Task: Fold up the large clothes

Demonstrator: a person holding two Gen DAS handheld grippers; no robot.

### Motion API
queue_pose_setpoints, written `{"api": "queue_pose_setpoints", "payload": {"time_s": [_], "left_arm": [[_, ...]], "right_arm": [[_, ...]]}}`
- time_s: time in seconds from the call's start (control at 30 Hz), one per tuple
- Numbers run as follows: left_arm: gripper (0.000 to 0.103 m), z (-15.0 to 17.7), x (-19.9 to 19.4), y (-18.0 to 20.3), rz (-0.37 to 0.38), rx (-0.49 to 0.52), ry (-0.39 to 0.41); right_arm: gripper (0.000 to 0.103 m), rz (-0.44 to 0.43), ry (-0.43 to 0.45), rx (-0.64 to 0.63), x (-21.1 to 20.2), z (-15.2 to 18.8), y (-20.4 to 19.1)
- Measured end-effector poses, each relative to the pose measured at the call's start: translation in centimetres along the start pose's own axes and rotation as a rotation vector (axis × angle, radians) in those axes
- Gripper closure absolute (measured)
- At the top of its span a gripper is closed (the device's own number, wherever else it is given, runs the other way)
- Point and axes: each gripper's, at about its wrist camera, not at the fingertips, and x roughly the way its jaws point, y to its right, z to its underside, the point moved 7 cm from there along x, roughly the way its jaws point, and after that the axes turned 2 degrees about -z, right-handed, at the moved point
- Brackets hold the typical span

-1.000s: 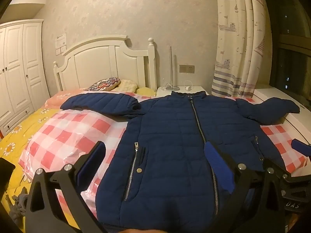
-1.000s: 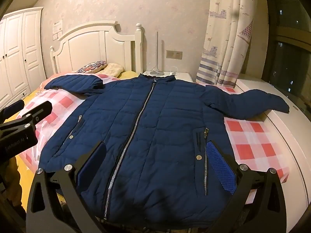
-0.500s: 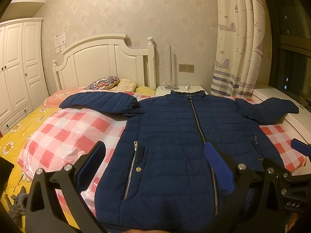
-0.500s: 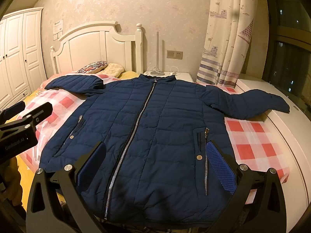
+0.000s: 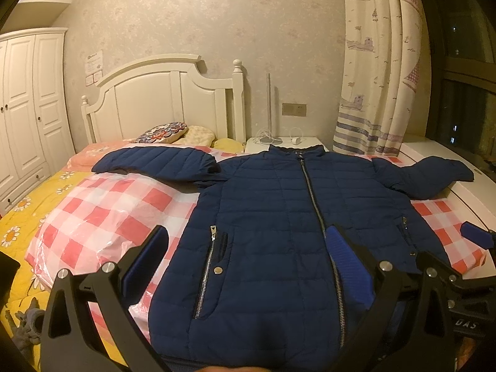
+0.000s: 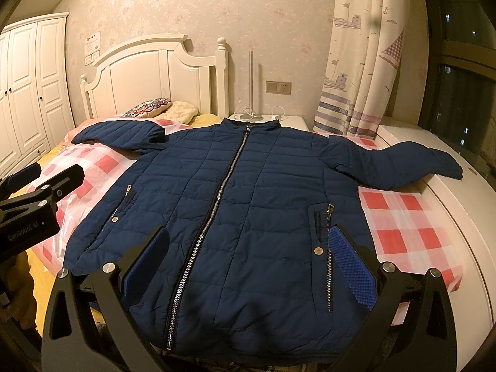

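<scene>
Clearly we have a soft, puffy load: the navy quilted jacket lies front-up and zipped across the checked cover, filling the centre of both frames, collar toward the headboard in the upper middle. We judge it light but bulky and springy, its shell probably slick, so thin pinches may slip. Better holds look to be the hem corners at lower centre, or the cuffs: one sleeve reaches to the left of frame, the other to the right. Our left gripper hovers low over the hem near the left pocket, jaws spread wide, holding nothing. Our right gripper hangs above the hem beside the zip, likewise wide apart and empty.
</scene>
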Motion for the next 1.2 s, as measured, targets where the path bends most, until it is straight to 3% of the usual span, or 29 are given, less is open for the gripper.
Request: {"api": "queue_pose_setpoints", "payload": {"time_s": [0.3, 1.2], "left_arm": [[0.002, -0.09, -0.59, 0.08, 0.033, -0.008, 0.029], [0.002, -0.06, -0.62, 0.17, 0.037, -0.007, 0.032]], "right_arm": [[0.004, -0.001, 0.001, 0.004, 0.04, 0.07, 0.03], [0.004, -0.006, 0.002, 0.021, -0.02, 0.31, 0.02]]}}
